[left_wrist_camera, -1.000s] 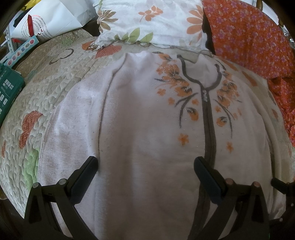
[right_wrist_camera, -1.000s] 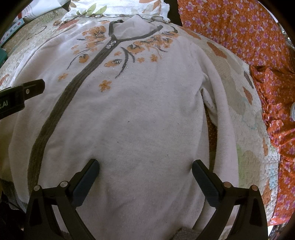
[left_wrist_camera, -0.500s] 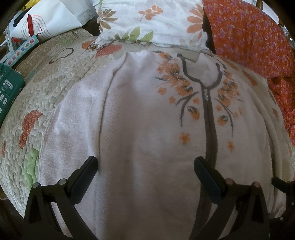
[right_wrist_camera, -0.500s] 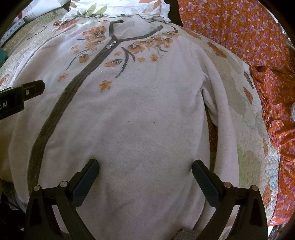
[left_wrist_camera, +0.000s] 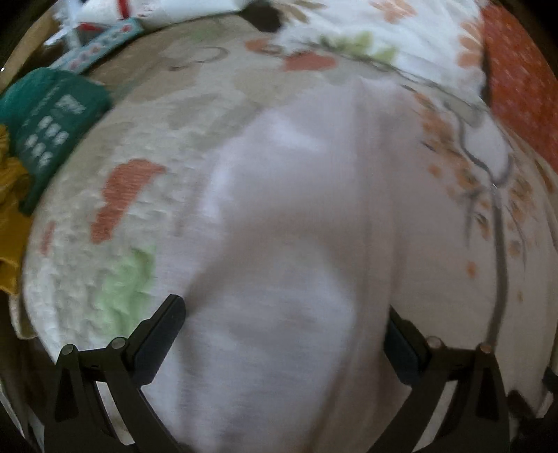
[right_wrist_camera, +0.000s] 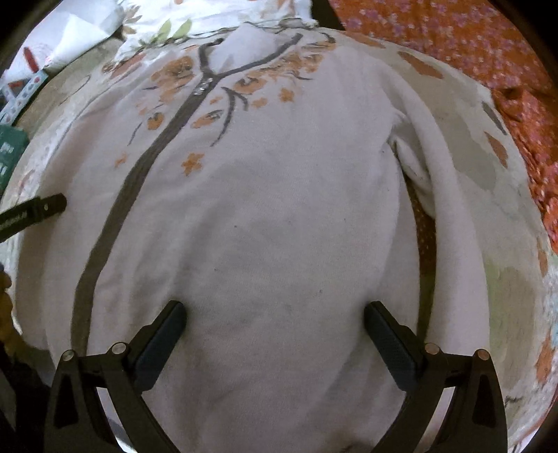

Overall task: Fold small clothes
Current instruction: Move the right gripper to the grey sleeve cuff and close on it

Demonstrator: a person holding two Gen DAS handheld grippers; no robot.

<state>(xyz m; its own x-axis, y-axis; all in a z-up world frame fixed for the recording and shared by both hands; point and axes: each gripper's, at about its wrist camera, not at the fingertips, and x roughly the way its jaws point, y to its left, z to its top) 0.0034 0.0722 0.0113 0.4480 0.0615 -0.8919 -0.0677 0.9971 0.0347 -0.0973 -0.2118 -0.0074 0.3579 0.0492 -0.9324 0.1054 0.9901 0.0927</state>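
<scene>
the left gripper (left_wrist_camera: 282,320) hangs over the left side of the white cardigan (right_wrist_camera: 279,216), fingers spread wide with nothing between them; that view is blurred. the right gripper (right_wrist_camera: 273,327) sits above the lower right of the garment, likewise spread and empty. the cardigan lies flat, front up, on a quilted bedspread (left_wrist_camera: 115,216), its grey zip band (right_wrist_camera: 115,223) running up to orange flowers near the collar. a floral pillow (left_wrist_camera: 383,28) lies beyond the collar, orange patterned fabric (right_wrist_camera: 470,45) to the right, a green box (left_wrist_camera: 48,125) to the left
</scene>
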